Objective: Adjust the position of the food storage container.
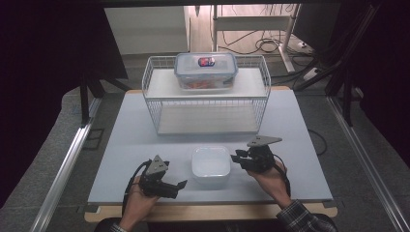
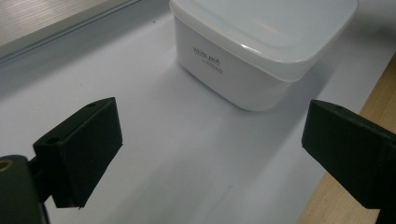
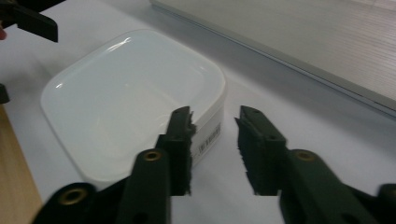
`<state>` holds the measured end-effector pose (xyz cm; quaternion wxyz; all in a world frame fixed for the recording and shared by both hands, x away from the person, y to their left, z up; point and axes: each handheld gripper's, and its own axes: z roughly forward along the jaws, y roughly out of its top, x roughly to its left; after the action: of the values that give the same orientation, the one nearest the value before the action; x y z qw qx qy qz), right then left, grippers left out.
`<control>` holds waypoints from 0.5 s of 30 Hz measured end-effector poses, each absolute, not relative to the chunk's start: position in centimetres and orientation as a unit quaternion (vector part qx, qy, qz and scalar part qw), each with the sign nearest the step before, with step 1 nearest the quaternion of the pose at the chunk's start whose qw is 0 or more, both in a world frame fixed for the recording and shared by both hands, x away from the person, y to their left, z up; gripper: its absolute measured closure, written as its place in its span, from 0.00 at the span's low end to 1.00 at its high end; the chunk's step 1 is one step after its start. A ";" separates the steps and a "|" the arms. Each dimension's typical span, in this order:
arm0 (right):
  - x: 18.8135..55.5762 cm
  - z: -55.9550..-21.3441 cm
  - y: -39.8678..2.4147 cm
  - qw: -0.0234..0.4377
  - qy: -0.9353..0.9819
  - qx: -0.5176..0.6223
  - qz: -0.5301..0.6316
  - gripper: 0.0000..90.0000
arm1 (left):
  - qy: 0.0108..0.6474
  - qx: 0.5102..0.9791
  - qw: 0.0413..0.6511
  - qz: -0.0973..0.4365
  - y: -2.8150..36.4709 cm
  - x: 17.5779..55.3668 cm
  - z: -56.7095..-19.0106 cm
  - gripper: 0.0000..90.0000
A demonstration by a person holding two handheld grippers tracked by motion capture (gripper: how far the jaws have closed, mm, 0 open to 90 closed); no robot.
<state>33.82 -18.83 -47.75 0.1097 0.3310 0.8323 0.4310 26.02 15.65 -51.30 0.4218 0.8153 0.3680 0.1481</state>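
Note:
A white square container (image 1: 211, 166) sits open-topped near the table's front middle. My left gripper (image 1: 180, 186) lies low at its front left corner. In the left gripper view this gripper (image 2: 212, 126) is wide open, with the container (image 2: 261, 51), small print on its side, a short way ahead. My right gripper (image 1: 237, 157) is at the container's right rim. In the right gripper view it (image 3: 215, 123) is open a finger's width; one jaw is over the container (image 3: 126, 98), the other outside its wall. Whether either touches is unclear.
A white wire rack (image 1: 208, 96) stands behind the container. On its top shelf is a clear lidded box (image 1: 206, 70) with red contents. The white table mat (image 1: 121, 145) ends at a wooden front edge (image 1: 212, 211). Cables lie on the floor beyond.

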 end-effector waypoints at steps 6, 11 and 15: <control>33.1 -47.8 -19.4 0.114 0.837 0.320 0.428 0.38 | 0.361 0.817 0.419 0.163 15.8 26.0 -51.5 0.04; 32.6 -48.2 -20.1 0.106 0.839 0.305 0.438 0.20 | 0.363 0.813 0.426 0.163 16.1 26.0 -51.5 0.03; 32.4 -48.5 -20.6 0.112 0.839 0.305 0.436 0.15 | 0.364 0.812 0.427 0.162 16.2 26.1 -51.5 0.03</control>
<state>32.37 -20.56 -48.54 0.1124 0.3049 0.8392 0.4360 26.06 16.16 -51.54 0.4268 0.8117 0.3642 0.1622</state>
